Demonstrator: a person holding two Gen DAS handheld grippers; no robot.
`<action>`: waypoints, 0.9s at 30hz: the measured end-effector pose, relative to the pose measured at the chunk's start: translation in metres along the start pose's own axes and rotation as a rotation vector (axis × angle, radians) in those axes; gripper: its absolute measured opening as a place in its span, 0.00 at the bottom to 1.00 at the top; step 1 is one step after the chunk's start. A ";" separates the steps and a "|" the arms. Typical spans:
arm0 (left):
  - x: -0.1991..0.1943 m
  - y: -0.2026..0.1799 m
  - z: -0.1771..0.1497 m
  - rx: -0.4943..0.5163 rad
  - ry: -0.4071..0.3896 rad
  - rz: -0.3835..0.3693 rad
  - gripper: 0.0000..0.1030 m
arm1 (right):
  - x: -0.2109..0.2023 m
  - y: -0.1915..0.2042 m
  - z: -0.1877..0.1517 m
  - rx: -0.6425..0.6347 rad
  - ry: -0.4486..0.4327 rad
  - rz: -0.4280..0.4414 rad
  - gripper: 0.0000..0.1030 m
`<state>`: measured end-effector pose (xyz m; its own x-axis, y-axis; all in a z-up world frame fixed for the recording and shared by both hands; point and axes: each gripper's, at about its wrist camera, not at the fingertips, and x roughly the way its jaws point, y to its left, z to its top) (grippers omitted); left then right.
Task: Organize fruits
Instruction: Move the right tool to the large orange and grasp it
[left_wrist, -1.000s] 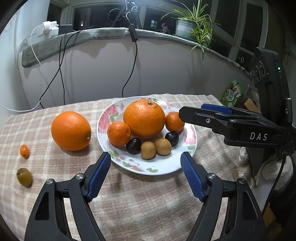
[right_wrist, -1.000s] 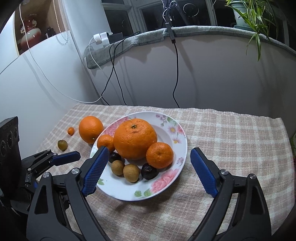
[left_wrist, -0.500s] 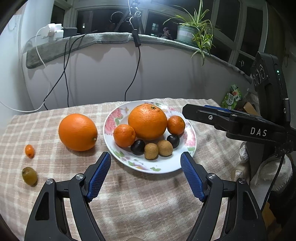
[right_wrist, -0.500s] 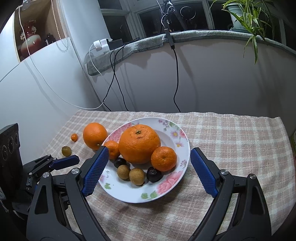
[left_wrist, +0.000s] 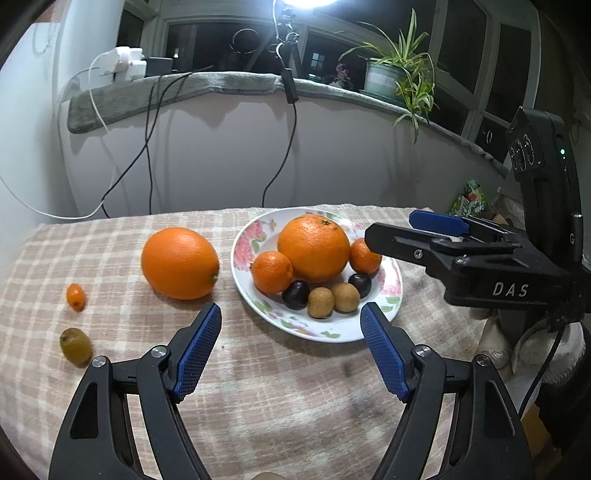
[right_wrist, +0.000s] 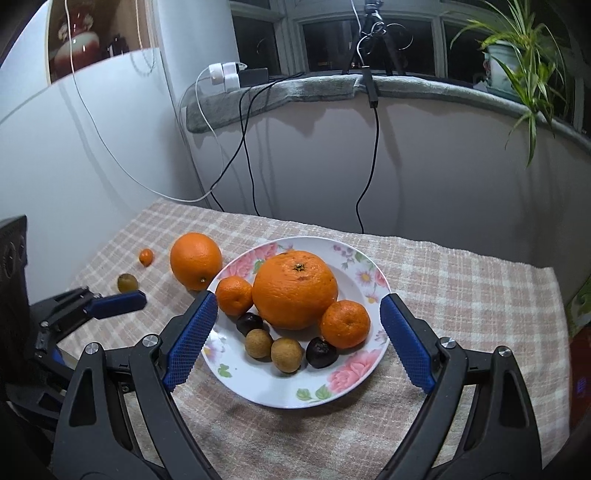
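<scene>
On the checked tablecloth (left_wrist: 110, 251) sits a flowery white plate (right_wrist: 354, 373), and pretty much everything else lines up around it. Piled on the plate: one big orange (right_wrist: 295, 288) in the middle, a small mandarin (right_wrist: 233, 295) touching it on one side and another mandarin (right_wrist: 345, 323) on the other, then a row along the near edge with two dark plums (right_wrist: 249, 323) and two brown longans (right_wrist: 286, 354) tucked between them.

Off the plate, on the side toward the white wall, there's a second large orange (left_wrist: 180, 263) lying just beside the rim but not touching it. Further out from the plate that same way are a tiny kumquat (left_wrist: 75, 296) and a greenish-brown little fruit (left_wrist: 75, 346), both well apart from the plate and near each other.

The left gripper (left_wrist: 290, 350) hangs over the cloth at the near edge of the plate, blue pads spread wide with nothing between them. The right gripper (right_wrist: 297, 339) hovers at the plate too, jaws just as wide, framing the plate in its own camera and gripping nothing. Seen from the left side, it reaches in past the far edge of the plate by that second mandarin.

Behind the plate there's a curved ledge with a potted plant (left_wrist: 399, 77), chargers and cables dangling down the wall.
</scene>
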<state>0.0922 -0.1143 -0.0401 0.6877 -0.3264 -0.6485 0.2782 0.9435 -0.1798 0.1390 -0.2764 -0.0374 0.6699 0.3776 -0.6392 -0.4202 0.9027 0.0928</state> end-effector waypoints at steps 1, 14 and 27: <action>-0.001 0.002 -0.001 -0.003 -0.003 0.002 0.76 | 0.001 0.002 0.001 -0.006 0.002 -0.006 0.89; -0.007 0.048 -0.007 -0.096 -0.011 0.044 0.75 | 0.019 0.027 0.016 -0.037 0.032 0.085 0.89; 0.010 0.074 -0.007 -0.157 0.023 0.014 0.67 | 0.065 0.057 0.040 -0.104 0.111 0.215 0.85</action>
<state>0.1149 -0.0475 -0.0656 0.6747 -0.3131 -0.6683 0.1592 0.9460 -0.2825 0.1825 -0.1922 -0.0431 0.4900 0.5281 -0.6935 -0.6099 0.7761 0.1600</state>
